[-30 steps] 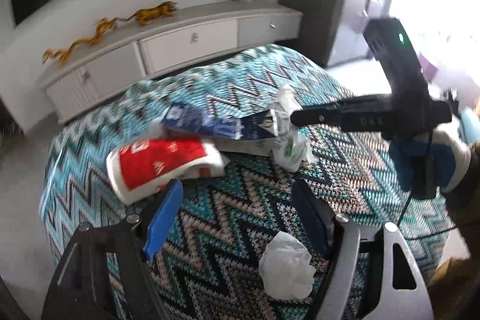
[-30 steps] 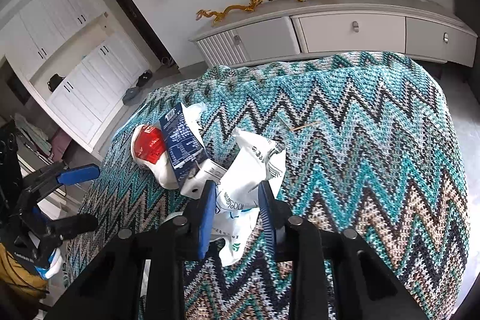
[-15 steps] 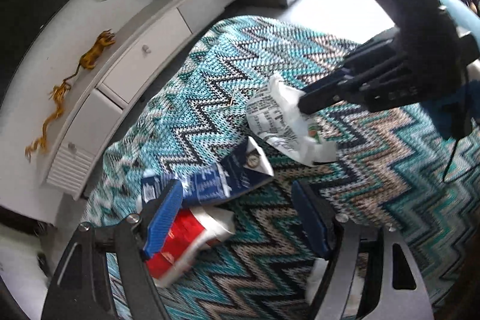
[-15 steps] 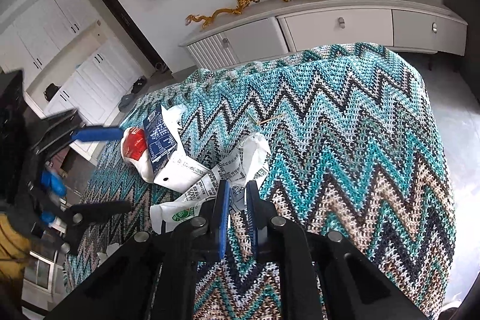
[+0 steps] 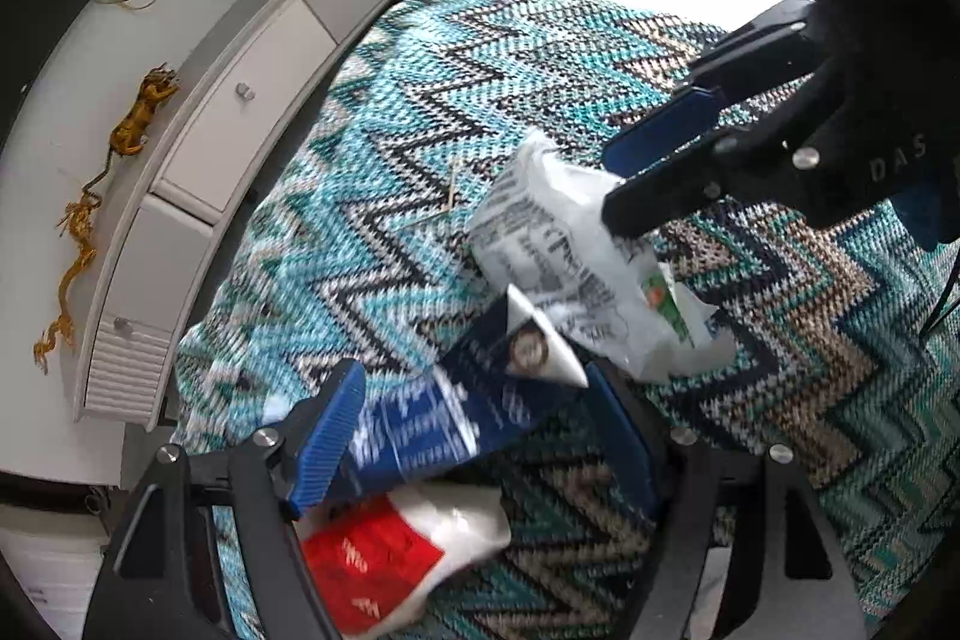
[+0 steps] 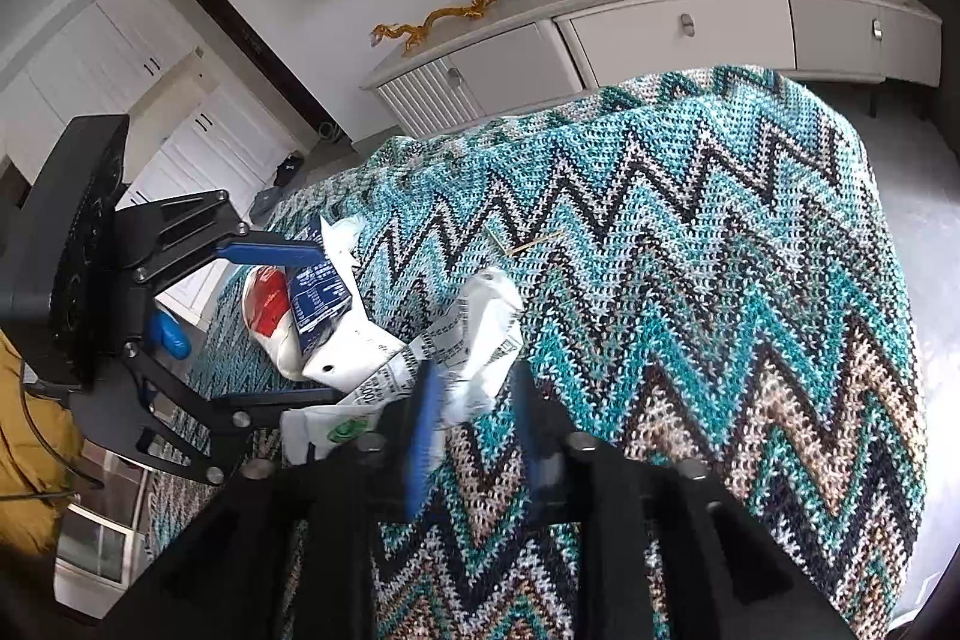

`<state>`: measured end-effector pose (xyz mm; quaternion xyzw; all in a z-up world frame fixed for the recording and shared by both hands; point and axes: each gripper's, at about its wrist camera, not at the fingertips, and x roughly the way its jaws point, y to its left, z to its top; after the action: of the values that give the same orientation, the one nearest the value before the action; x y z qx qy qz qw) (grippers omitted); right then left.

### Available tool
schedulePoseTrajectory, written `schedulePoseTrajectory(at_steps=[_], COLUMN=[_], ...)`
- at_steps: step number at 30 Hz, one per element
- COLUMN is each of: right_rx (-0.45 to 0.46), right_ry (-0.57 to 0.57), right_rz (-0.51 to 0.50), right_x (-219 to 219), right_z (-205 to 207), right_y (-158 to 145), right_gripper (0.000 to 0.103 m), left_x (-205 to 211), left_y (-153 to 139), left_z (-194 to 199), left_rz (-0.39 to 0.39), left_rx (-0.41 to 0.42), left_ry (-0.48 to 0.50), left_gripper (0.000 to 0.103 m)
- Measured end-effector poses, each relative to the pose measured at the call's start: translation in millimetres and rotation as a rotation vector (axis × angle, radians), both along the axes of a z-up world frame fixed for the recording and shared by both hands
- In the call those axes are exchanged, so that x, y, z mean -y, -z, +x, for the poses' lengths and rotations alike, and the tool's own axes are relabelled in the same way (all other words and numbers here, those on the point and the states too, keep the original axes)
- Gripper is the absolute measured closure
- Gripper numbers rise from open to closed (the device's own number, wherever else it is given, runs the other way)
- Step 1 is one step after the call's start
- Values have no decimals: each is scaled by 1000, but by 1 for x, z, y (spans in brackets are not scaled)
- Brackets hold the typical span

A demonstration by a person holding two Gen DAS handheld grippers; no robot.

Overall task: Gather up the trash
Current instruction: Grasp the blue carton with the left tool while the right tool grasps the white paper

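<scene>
So the left tongs (image 5: pixel 474 442) hang spread around the blue carton (image 5: pixel 456 418) on the zigzag-covered surface (image 6: pixel 690 250), while the right tongs (image 6: pixel 474 424) are opening, white wrapper (image 6: pixel 480 340) between them.

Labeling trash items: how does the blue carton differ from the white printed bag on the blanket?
The blue carton is dark blue, stiff and flattened; the white printed bag is white with black text, soft and crumpled. The carton lies between the left gripper's open fingers; the bag sits at the right gripper, whose fingers are opening. Both rest on the zigzag blanket.
</scene>
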<state>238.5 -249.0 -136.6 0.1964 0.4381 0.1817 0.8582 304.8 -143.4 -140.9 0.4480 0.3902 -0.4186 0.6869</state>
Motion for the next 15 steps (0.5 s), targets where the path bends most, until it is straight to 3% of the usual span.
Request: schedulePoseTrajectory(at_steps=[8, 11, 12, 13, 15], right_rx=[-36, -56, -65, -68, -62], right_ry=[18, 7, -2, -4, 9], right_rz=[154, 170, 189, 204, 222], right_x=[12, 10, 9, 9, 12], right_z=[14, 21, 22, 22, 20], right_y=[11, 16, 19, 21, 22], right_gripper=[63, 63, 64, 75, 82], left_x=[15, 20, 23, 25, 29], left_y=[20, 24, 24, 23, 19], left_z=[13, 15, 15, 15, 14], left_rz=[50, 58, 56, 53, 45], left_rx=[0, 7, 9, 15, 38], left_ry=[15, 31, 32, 34, 41], left_gripper=[30, 47, 55, 57, 60])
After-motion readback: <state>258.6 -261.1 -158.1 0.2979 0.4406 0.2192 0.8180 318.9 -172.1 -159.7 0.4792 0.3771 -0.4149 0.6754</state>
